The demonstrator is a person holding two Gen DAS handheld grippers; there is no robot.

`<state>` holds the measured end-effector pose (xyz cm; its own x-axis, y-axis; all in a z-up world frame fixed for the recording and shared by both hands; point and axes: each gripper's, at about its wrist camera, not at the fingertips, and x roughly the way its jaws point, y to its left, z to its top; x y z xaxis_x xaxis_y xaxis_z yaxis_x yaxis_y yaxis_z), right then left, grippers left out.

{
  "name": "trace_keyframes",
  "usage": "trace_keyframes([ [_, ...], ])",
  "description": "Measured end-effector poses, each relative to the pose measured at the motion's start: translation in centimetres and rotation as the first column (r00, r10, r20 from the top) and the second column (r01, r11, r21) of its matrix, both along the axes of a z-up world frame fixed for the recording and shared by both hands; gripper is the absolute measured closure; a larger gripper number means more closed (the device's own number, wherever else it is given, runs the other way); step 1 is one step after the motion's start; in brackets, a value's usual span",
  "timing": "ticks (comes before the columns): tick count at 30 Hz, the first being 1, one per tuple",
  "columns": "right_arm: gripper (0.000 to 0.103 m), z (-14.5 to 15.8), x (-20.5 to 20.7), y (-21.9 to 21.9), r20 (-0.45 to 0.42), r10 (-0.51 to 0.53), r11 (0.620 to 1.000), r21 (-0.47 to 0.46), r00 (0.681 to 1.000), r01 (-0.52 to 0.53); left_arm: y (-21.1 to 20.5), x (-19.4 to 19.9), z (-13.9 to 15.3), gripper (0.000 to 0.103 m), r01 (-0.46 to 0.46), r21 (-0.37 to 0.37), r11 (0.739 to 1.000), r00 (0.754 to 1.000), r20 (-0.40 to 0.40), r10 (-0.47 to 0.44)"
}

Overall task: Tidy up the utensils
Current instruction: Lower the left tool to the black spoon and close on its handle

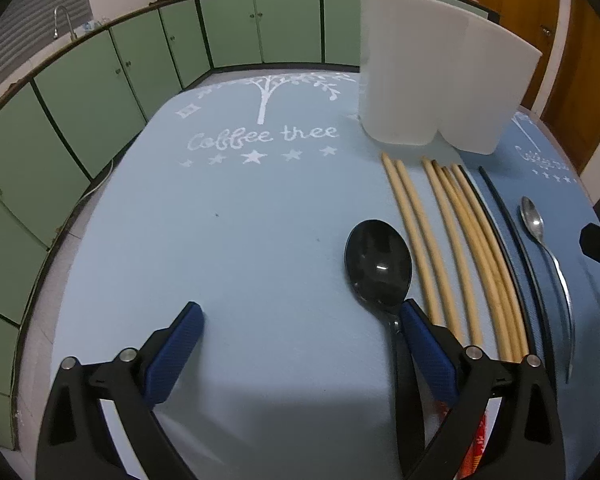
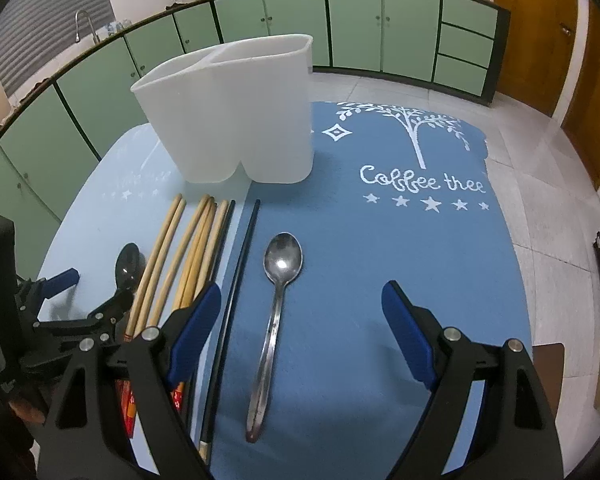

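1. Right wrist view: the white holder (image 2: 236,112) stands at the table's (image 2: 380,240) far side; its two compartments show nothing sticking out, insides hidden.
2. Chopsticks (image 2: 188,256) lie bunched just in front of the holder; grabbing one could scatter its neighbours.
3. Right claw (image 2: 302,316), wide open and empty, straddles the steel spoon (image 2: 278,308), in front of the holder; its flat handle may slip.
4. Left claw (image 1: 300,340), open and empty, has one finger touching the black spoon (image 1: 378,264), risking a nudge.
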<state>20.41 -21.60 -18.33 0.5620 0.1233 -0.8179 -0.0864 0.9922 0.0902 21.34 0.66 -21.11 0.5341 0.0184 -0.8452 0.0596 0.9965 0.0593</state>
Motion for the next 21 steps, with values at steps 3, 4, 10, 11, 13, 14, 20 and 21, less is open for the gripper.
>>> trace_keyframes([
  [3, 0.022, -0.3, 0.3, 0.2, -0.005, 0.005, 1.000, -0.003, 1.000, -0.005, 0.2, 0.2, 0.2, 0.007, -0.012, 0.003, 1.000, 1.000, 0.000, 0.012],
  [4, 0.022, -0.4, 0.4, 0.3, -0.007, 0.008, 1.000, -0.005, 1.000, -0.008, 0.2, 0.3, 0.3, 0.007, -0.014, 0.005, 1.000, 1.000, -0.001, 0.014],
  [10, 0.025, -0.9, 2.0, 0.9, -0.018, 0.019, 1.000, -0.020, 1.000, -0.020, 0.3, 2.0, 0.9, 0.007, -0.013, -0.017, 1.000, 1.000, 0.007, 0.013],
  [11, 0.028, -1.0, 2.4, 1.0, -0.024, 0.024, 1.000, -0.018, 0.999, -0.024, 0.2, 2.3, 0.9, 0.007, -0.017, -0.022, 1.000, 1.000, 0.006, 0.017],
  [13, 0.032, -1.4, 3.1, 1.3, -0.038, 0.031, 0.999, -0.021, 0.999, -0.032, 0.0, 3.1, 0.9, 0.007, -0.023, -0.030, 0.999, 1.000, 0.003, 0.024],
  [14, 0.034, -1.6, 3.4, 1.5, -0.048, 0.031, 0.999, -0.030, 0.998, -0.032, -0.1, 3.4, 0.8, 0.007, -0.025, -0.027, 0.999, 1.000, 0.003, 0.025],
  [20, 0.045, -2.8, 4.6, 1.3, -0.098, 0.001, 1.000, -0.022, 0.995, -0.004, -0.7, 4.4, 0.1, 0.010, -0.019, -0.029, 0.999, 1.000, -0.020, 0.019],
  [21, 0.045, -3.0, 4.6, 1.2, -0.103, -0.001, 1.000, -0.019, 0.995, -0.001, -0.7, 4.4, 0.1, 0.011, -0.019, -0.035, 0.999, 1.000, -0.021, 0.018],
])
